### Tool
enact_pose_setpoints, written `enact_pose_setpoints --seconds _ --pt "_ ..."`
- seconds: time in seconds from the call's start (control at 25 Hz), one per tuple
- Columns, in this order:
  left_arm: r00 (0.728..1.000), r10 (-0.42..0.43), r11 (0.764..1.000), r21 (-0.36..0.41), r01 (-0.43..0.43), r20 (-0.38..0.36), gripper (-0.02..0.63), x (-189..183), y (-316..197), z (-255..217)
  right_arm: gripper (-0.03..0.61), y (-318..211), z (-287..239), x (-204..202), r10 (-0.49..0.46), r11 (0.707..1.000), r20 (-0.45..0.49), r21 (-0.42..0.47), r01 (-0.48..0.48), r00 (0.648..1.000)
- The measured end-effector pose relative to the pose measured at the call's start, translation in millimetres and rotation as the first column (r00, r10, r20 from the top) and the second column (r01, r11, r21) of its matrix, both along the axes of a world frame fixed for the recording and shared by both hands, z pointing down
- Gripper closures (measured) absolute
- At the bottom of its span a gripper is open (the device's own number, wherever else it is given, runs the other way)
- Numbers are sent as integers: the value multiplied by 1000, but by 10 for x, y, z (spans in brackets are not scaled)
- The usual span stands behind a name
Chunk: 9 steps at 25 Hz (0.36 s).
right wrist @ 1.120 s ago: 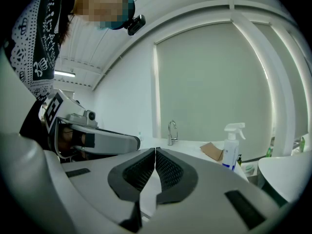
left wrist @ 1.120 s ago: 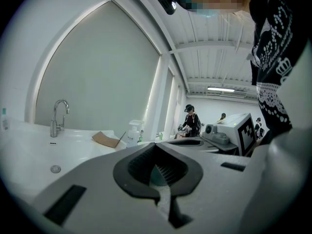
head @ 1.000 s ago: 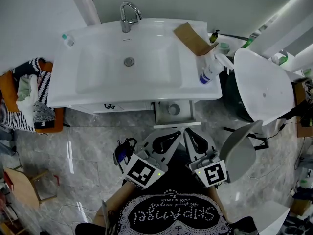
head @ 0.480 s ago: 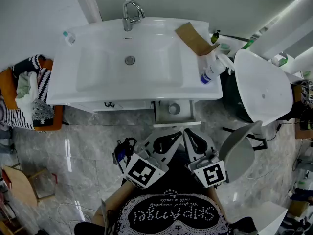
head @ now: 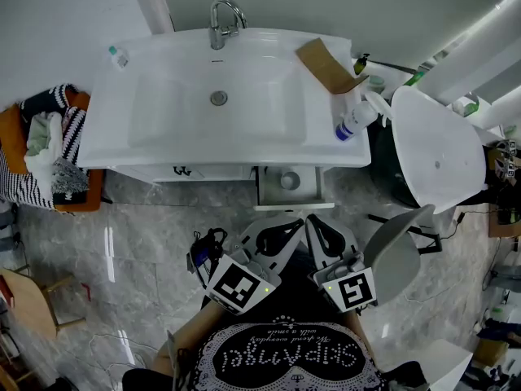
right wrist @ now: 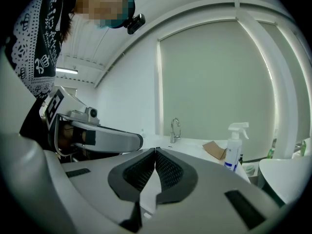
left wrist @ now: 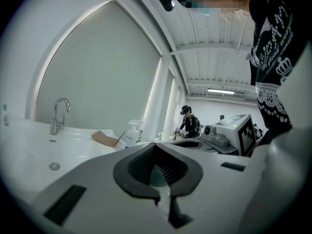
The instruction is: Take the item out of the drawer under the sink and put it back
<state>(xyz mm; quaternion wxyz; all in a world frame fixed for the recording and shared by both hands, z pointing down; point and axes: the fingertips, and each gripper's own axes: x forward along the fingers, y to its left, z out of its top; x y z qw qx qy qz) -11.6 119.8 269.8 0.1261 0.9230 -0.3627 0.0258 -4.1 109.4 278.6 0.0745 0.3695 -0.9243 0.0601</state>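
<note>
Both grippers hang side by side in front of the drawer: left gripper (head: 281, 225) and right gripper (head: 319, 225) have their jaws pressed together on nothing. The drawer (head: 290, 206) under the sink (head: 163, 141) stands open, with the round item (head: 289, 181) inside. This fits an item awaiting pickup or one already returned. Any reach in should spread the jaws first and stay below the sink edge.

Bare floor (head: 195, 218) before open drawer (head: 285, 205), chair (head: 396, 255) crowding right

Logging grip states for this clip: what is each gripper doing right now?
Left gripper: closed, nothing between its jaws.
Right gripper: closed, nothing held.
</note>
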Motion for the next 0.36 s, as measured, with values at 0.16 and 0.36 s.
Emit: enact_pose_setpoints --seconds 0.16,0.36 --pt "1000 -1 1000 -9 1 -9 614 21 28 -3 560 34 19 17 -1 1000 -1 -7 1 1000" --pt "999 16 1000 13 -16 35 614 25 45 4 560 58 6 41 8 1000 7 -1 -8 1000"
